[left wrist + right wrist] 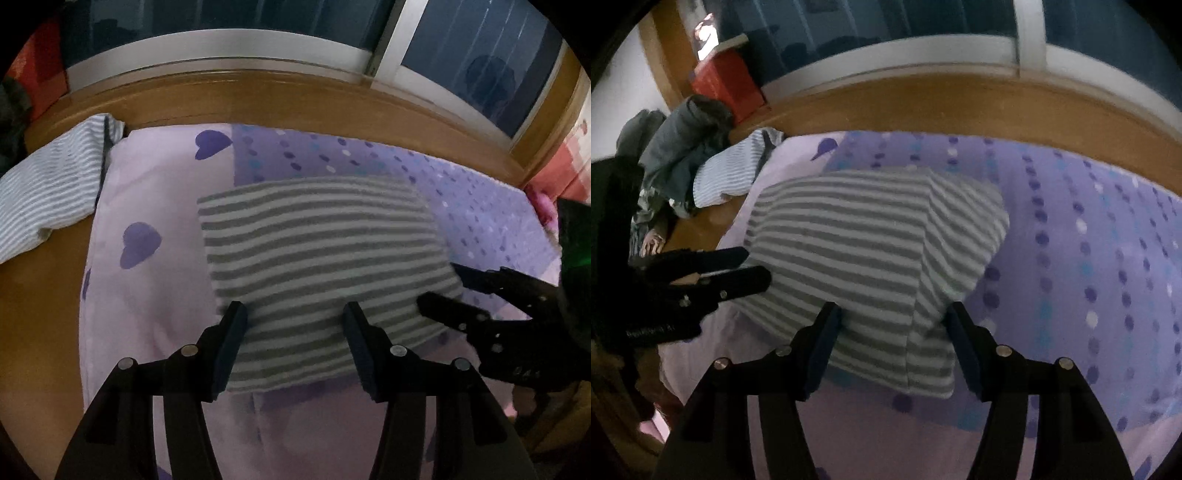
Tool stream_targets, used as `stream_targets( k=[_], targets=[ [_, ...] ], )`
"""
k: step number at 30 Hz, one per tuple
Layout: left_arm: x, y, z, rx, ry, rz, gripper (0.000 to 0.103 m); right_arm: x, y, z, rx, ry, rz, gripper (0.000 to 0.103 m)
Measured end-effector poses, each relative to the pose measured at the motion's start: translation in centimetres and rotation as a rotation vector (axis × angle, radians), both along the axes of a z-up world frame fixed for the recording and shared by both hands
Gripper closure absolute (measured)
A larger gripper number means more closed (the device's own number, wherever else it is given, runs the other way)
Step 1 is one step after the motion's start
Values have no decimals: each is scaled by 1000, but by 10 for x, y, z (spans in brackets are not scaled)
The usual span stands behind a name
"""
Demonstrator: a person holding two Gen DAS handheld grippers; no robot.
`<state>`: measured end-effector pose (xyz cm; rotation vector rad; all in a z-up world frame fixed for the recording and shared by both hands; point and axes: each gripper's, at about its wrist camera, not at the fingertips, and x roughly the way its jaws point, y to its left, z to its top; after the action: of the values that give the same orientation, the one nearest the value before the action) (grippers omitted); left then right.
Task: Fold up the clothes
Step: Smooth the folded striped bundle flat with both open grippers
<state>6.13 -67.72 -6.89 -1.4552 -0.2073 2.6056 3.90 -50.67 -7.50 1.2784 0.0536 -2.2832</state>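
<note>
A folded grey-and-white striped garment (317, 258) (864, 251) lies flat on a lilac bedsheet (147, 192) (1071, 229) with purple hearts and dots. My left gripper (293, 314) hangs open over the garment's near edge, its fingers straddling the striped cloth without pinching it. My right gripper (892, 314) is open too, above the garment's near right corner, with the folded edge showing between its fingers. Each gripper appears in the other's view: the right gripper (439, 284) at the garment's right side, the left gripper (757, 266) at its left side.
A blue-and-white striped shirt (48, 192) (727, 177) lies at the sheet's far left on the wooden surface (37, 314). Behind it sit a heap of dark clothes (683, 140) and a red box (727, 85). A wooden ledge (258, 99) and dark window run along the back.
</note>
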Motion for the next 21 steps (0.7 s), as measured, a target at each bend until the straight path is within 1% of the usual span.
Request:
stream_targets(
  k=[3, 7, 9, 12, 15, 19, 21],
  targets=[
    [14, 1, 6, -45, 4, -1, 48, 9, 1, 8, 49, 19, -11, 42],
    [34, -2, 5, -47, -26, 13, 48, 26, 5, 15, 86, 32, -7, 42],
    [42, -2, 2, -45, -41, 17, 48, 34, 6, 17, 107, 46, 6, 40],
    [49, 3, 0, -62, -58, 7, 48, 43, 4, 20, 120, 62, 21, 35],
    [56, 7, 2, -74, -57, -1, 48, 51, 3, 26, 132, 84, 23, 29],
    [63, 10, 6, -66, -62, -3, 48, 63, -2, 32, 159, 113, 38, 28],
    [66, 11, 9, -38, -61, -4, 46, 68, -5, 34, 176, 113, 53, 28]
  ],
)
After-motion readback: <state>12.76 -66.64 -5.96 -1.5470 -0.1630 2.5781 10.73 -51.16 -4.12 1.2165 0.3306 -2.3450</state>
